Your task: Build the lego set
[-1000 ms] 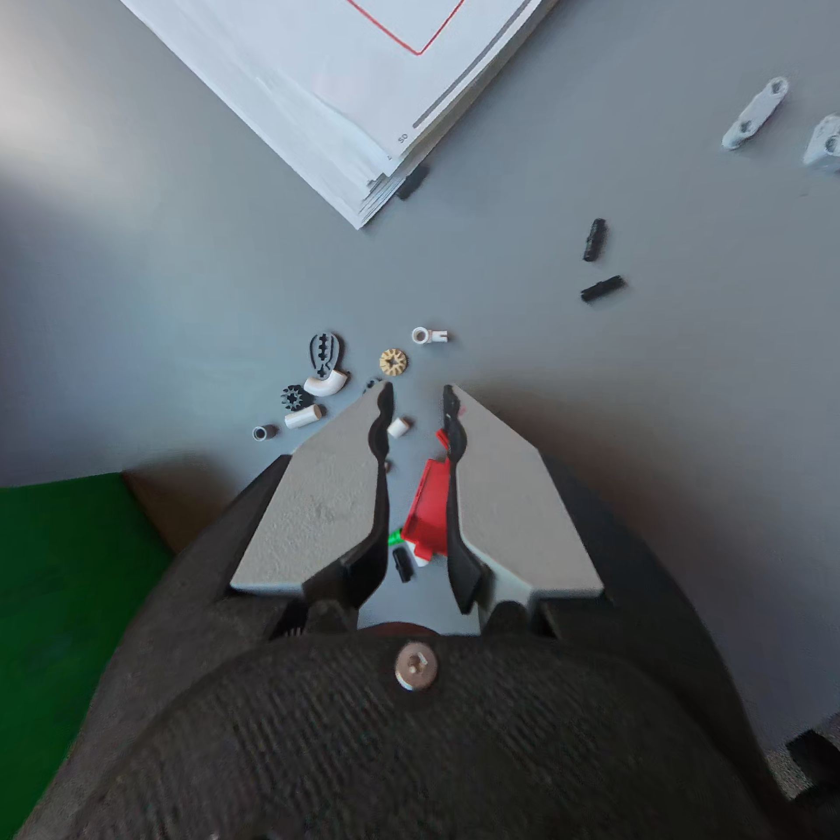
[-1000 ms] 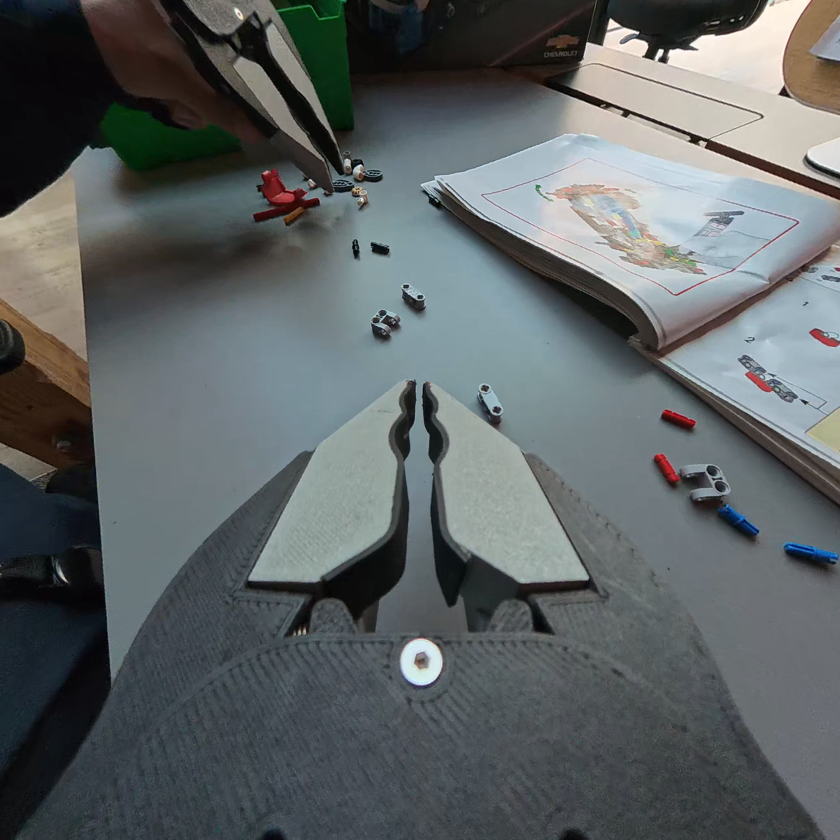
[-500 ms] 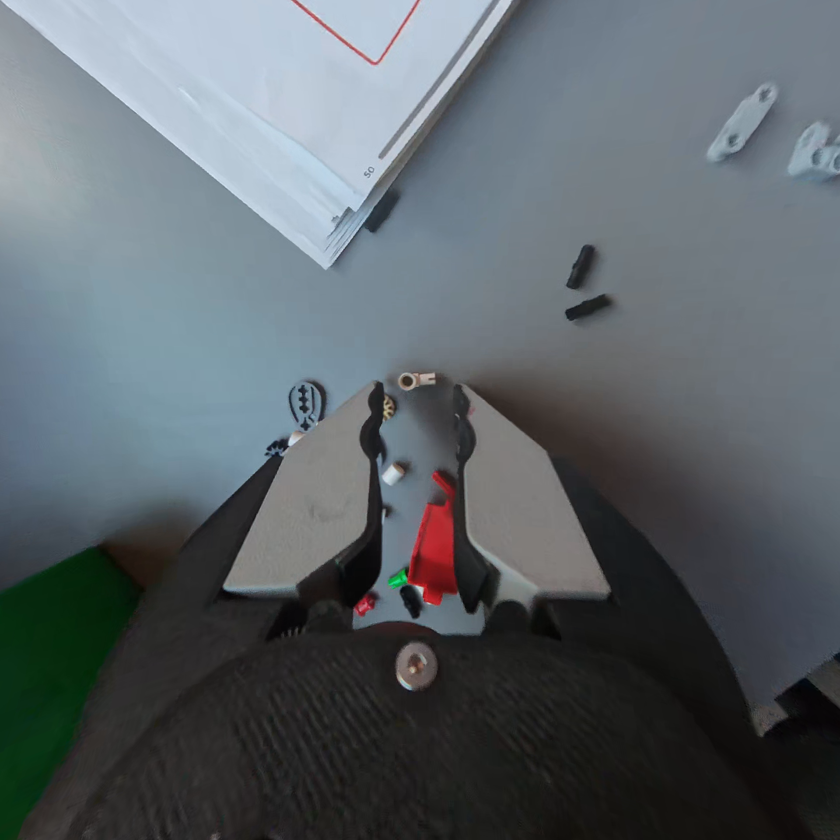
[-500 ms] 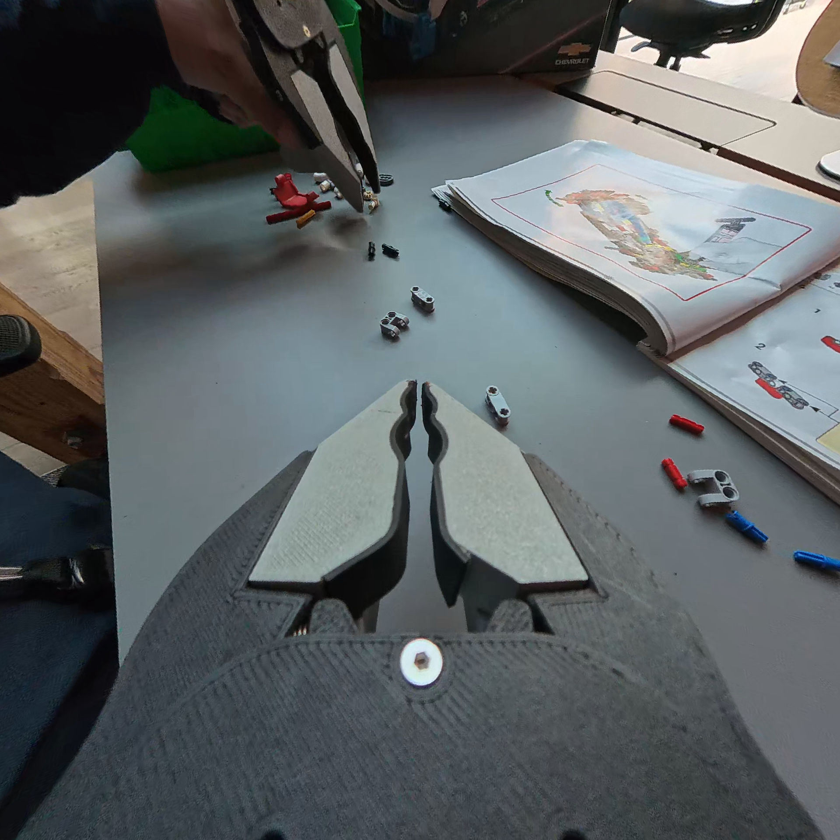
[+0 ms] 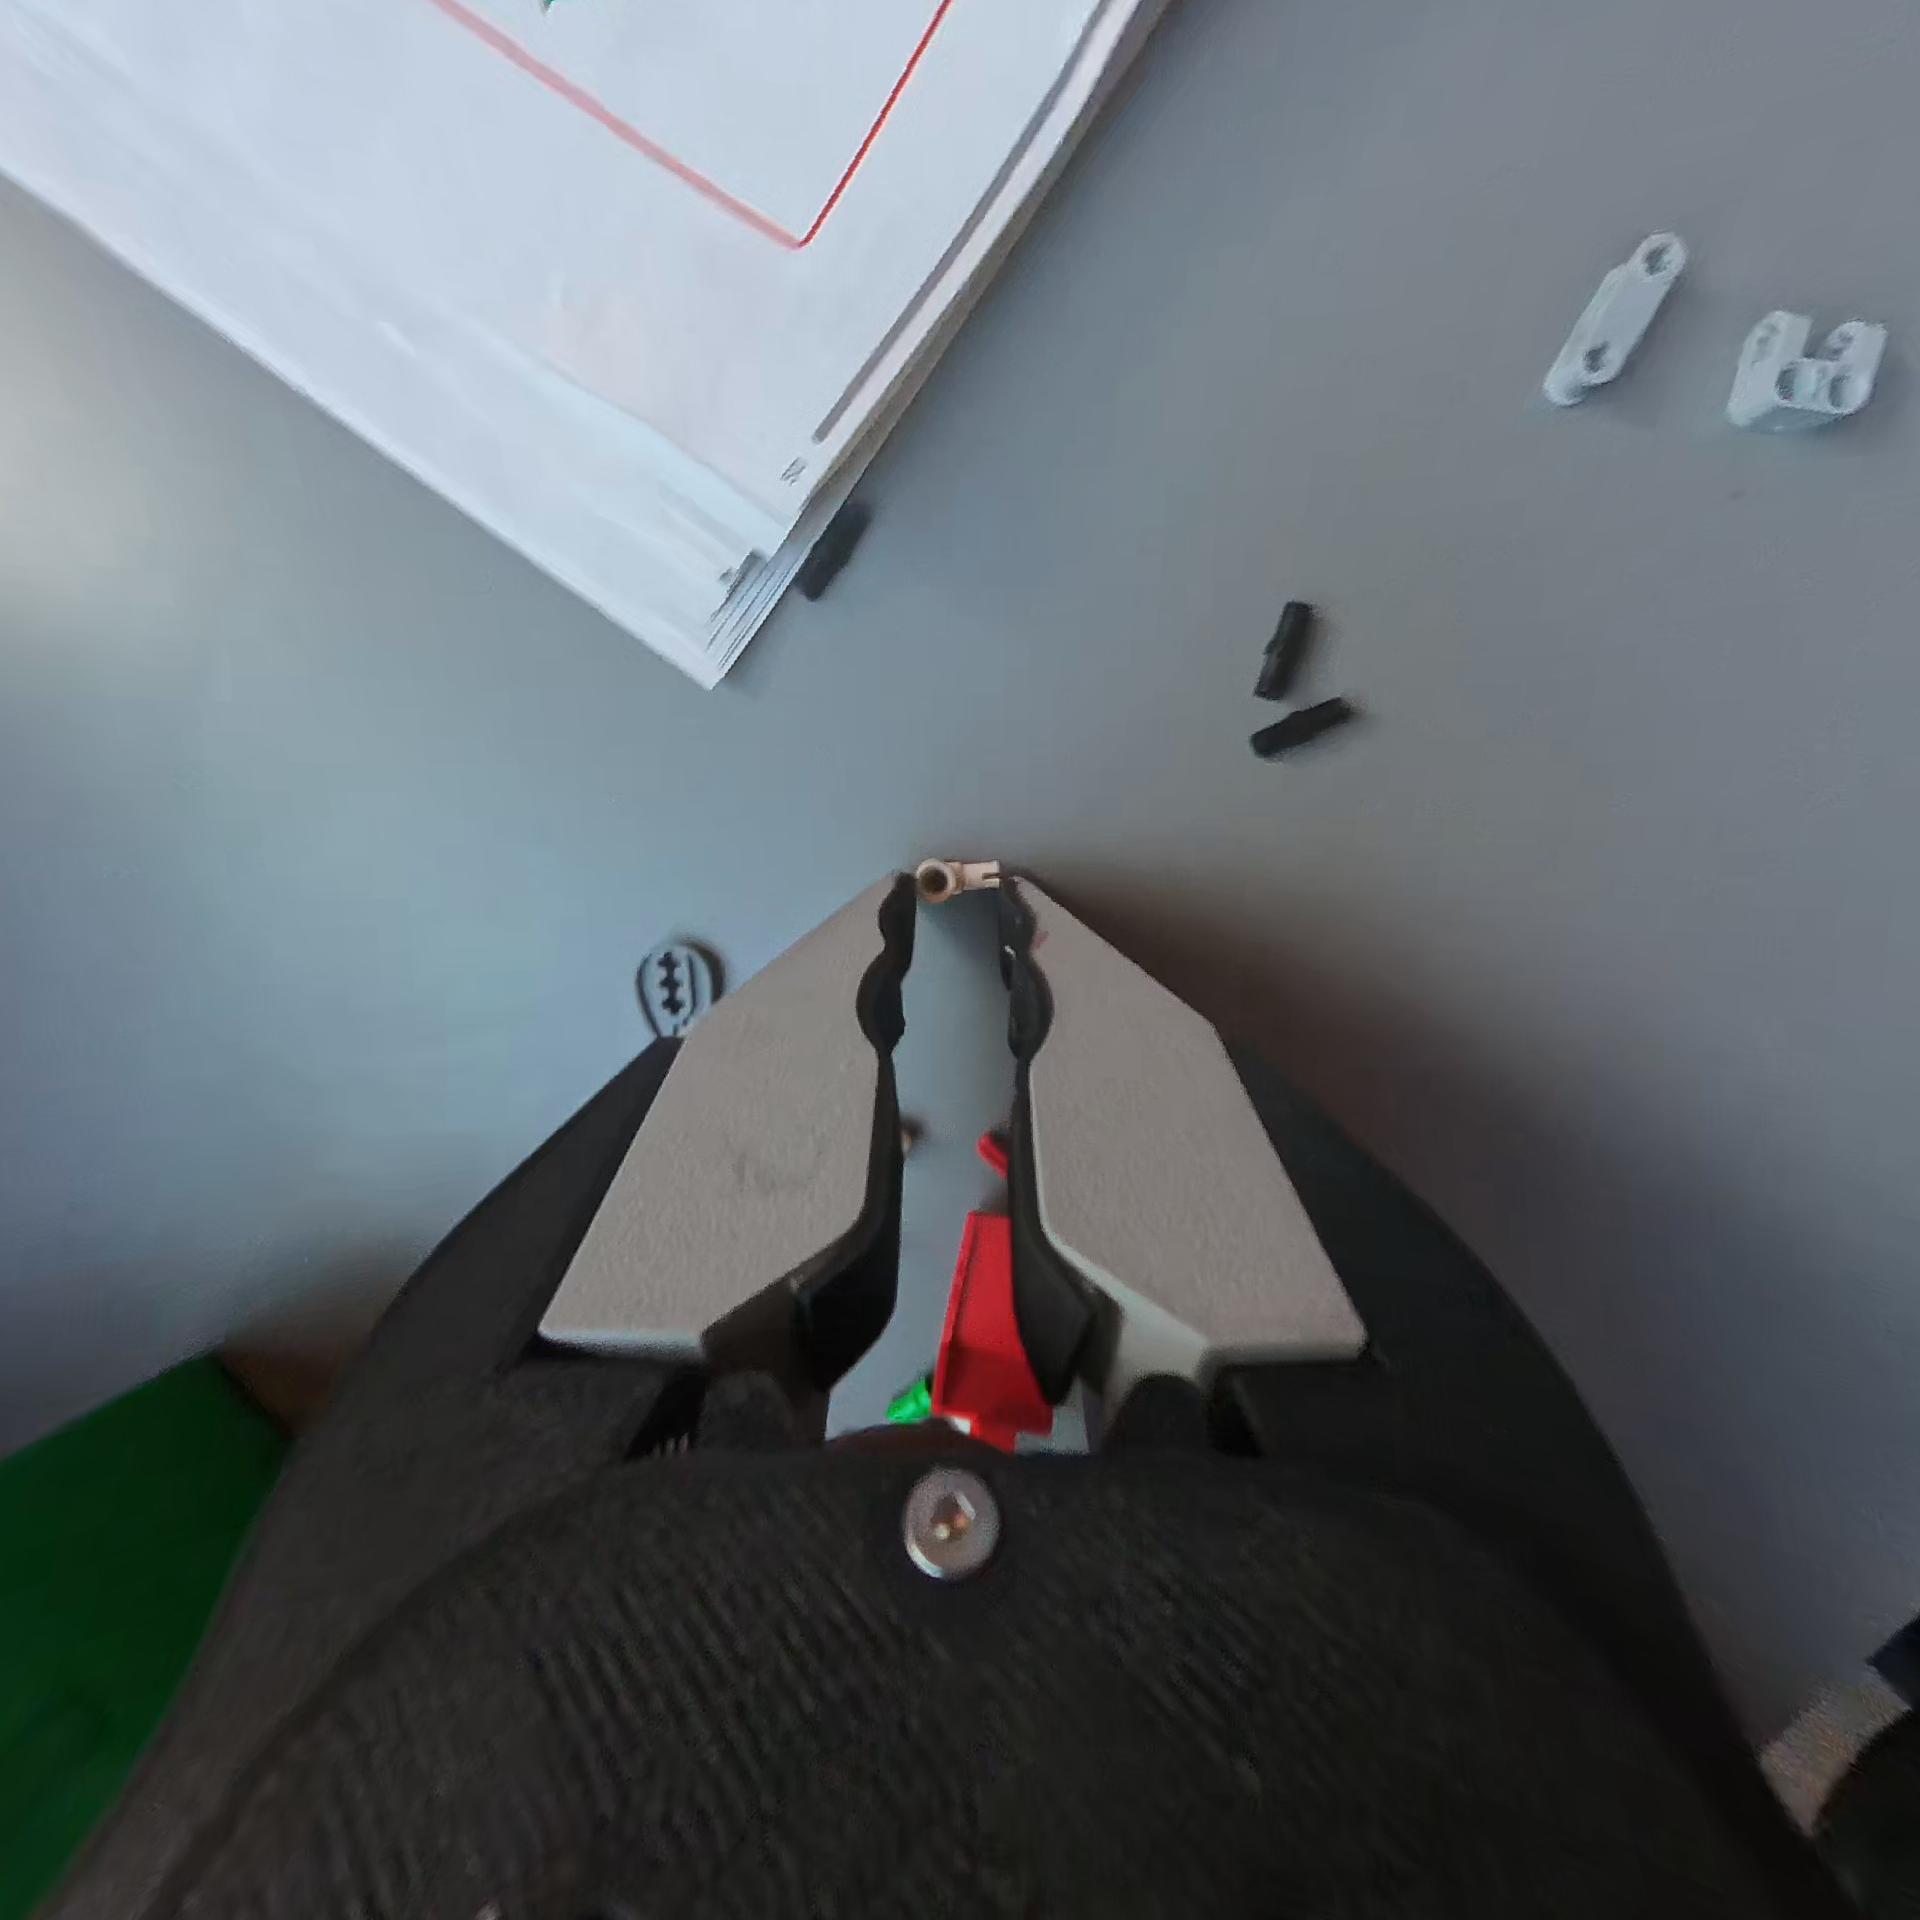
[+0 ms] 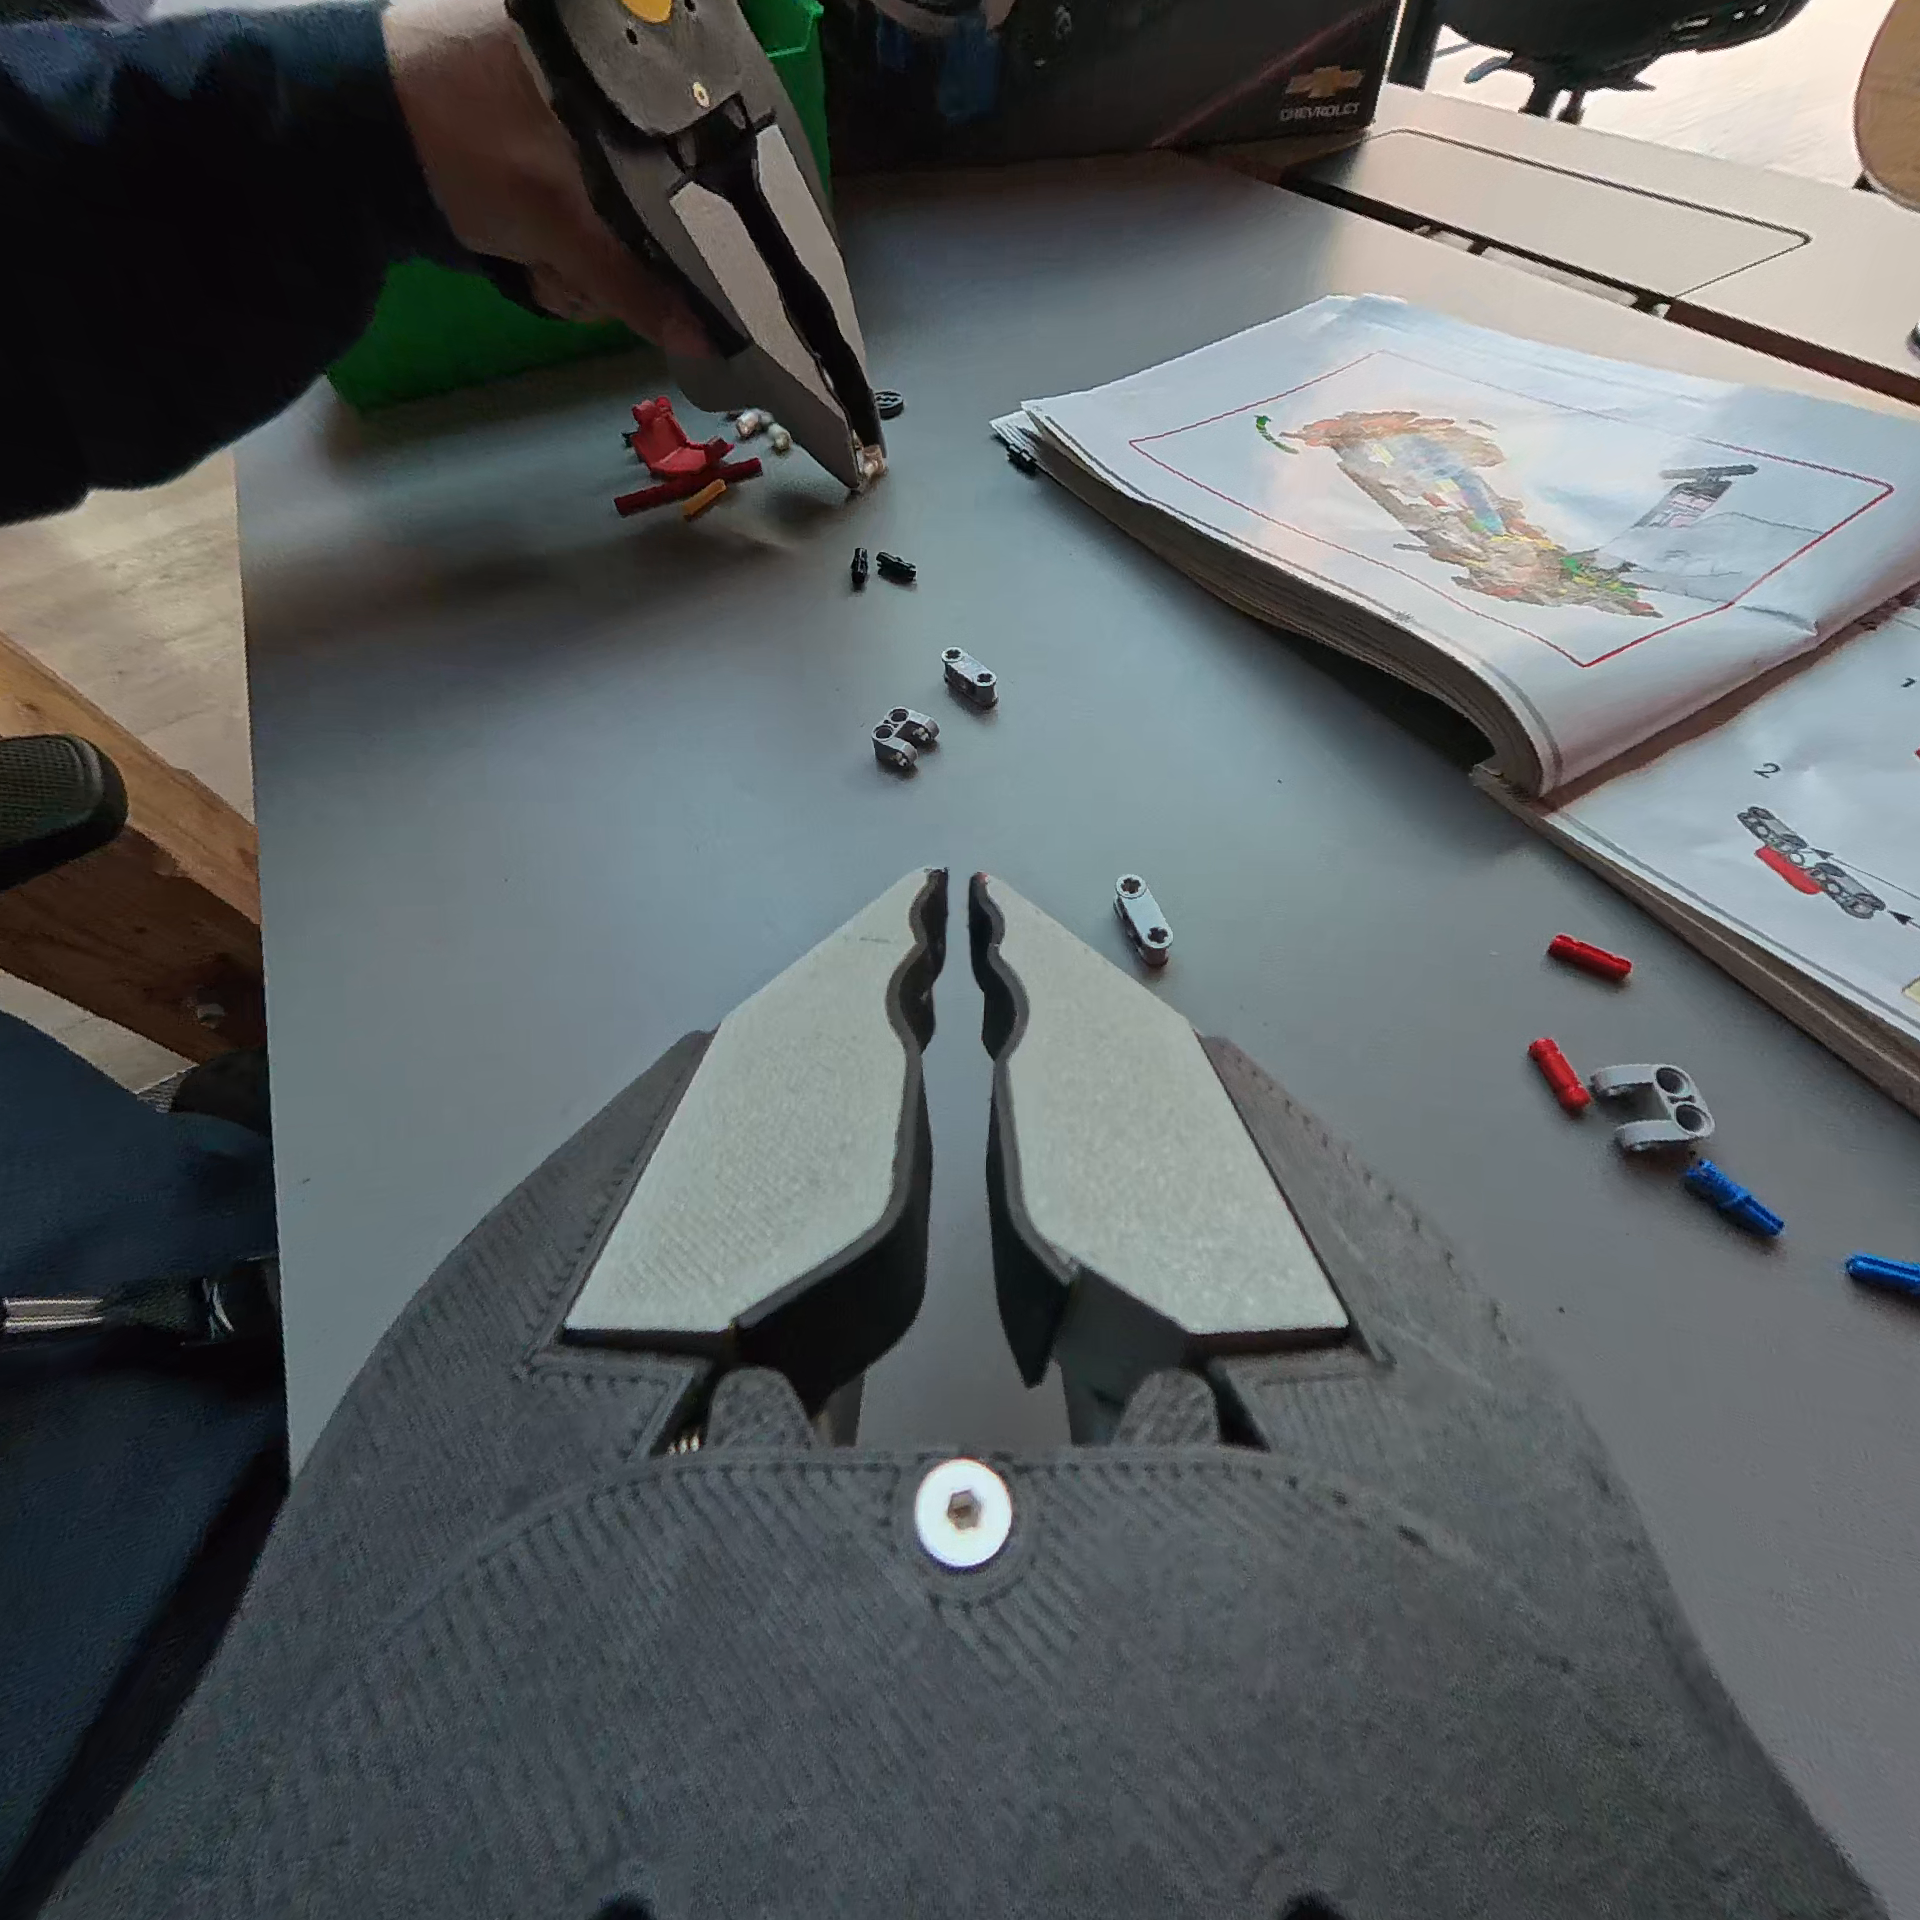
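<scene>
We hold the left tool (image 5: 958,883) clamped on a small tan connector (image 5: 951,880) at the fingertips – steeply tipped onto the desk (image 5: 1455,831) – while the right tool (image 6: 958,883), low at frame centre, is closed on nothing.

Your left gripper's grey fingers (image 5: 790,1132) hide most of the red plastic seat piece (image 5: 982,1320); the green plastic bin (image 5: 94,1538) is cut off.
</scene>
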### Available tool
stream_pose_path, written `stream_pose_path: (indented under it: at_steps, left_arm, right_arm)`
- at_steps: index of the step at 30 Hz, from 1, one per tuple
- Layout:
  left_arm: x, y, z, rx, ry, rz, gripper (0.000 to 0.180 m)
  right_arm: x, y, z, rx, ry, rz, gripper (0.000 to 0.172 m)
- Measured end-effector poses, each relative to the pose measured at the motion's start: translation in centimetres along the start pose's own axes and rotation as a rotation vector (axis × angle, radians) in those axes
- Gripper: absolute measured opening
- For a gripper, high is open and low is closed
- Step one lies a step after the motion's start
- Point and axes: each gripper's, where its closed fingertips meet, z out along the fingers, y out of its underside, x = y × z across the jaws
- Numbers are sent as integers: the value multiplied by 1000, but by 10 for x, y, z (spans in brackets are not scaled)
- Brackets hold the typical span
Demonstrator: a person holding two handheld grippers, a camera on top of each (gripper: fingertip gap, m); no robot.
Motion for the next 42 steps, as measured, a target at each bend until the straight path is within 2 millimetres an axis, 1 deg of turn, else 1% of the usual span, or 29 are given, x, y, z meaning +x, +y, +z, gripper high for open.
stream_pose_path:
  at_steps: [3, 5, 6, 8, 10, 12, 14, 15, 17, 19, 24, 26, 30, 32, 33, 34, 36, 39, 41, 42]
  left_arm:
    - [8, -14, 0, 64, -80, 133, 13]
    - [19, -38, -8, 163, -188, 279, 14]
    - [29, -55, -15, 238, -248, 364, 13]
    - [59, -87, -28, 379, -349, 512, 13]
    - [89, -112, -38, 480, -435, 631, 13]
    - [115, -128, -40, 516, -521, 751, 13]
    - [135, -138, -37, 511, -592, 859, 13]
    - [145, -142, -35, 518, -605, 893, 13]
    - [160, -148, -30, 524, -591, 918, 13]
    - [167, -152, -27, 532, -588, 928, 12]
    - [169, -156, -22, 529, -604, 940, 12]
    - [172, -157, -23, 553, -597, 943, 12]
    - [179, -161, -22, 581, -563, 936, 13]
    - [184, -164, -21, 606, -550, 934, 13]
    - [186, -166, -21, 614, -542, 932, 12]
    - [186, -167, -20, 617, -543, 927, 13]
    - [186, -168, -16, 621, -527, 924, 12]
    - [187, -171, -11, 639, -489, 895, 13]
    - [189, -173, -9, 664, -436, 830, 13]
    - [188, -173, -7, 669, -394, 777, 16]
  right_arm:
    - [2, -1, 1, -1, -28, 36, 6]
    - [0, -3, 2, -4, -78, 73, 7]
    - [-2, -5, 3, -12, -111, 96, 8]
    - [-3, -13, 7, -27, -150, 126, 12]
    - [-3, -29, 10, -19, -172, 132, 16]
    - [-4, -47, 12, 8, -185, 126, 17]
    - [-4, -61, 14, 27, -181, 113, 17]
    - [-4, -64, 16, 25, -175, 105, 18]
    - [-6, -63, 18, 5, -172, 93, 18]
    - [-5, -57, 20, -19, -152, 91, 19]
    - [2, -49, 17, -28, -131, 125, 18]
    - [5, -45, 15, -42, -112, 101, 19]
    - [2, -43, 13, -32, -127, 85, 14]
    - [4, -38, 14, -51, -120, 82, 12]
    - [4, -37, 14, -53, -120, 80, 9]
    - [5, -37, 13, -47, -124, 79, 6]
    - [7, -35, 12, -53, -120, 82, 5]
    - [11, -30, 12, -55, -128, 96, 5]
    - [14, -29, 10, -36, -140, 115, 5]
    - [18, -28, 9, -26, -136, 124, 5]
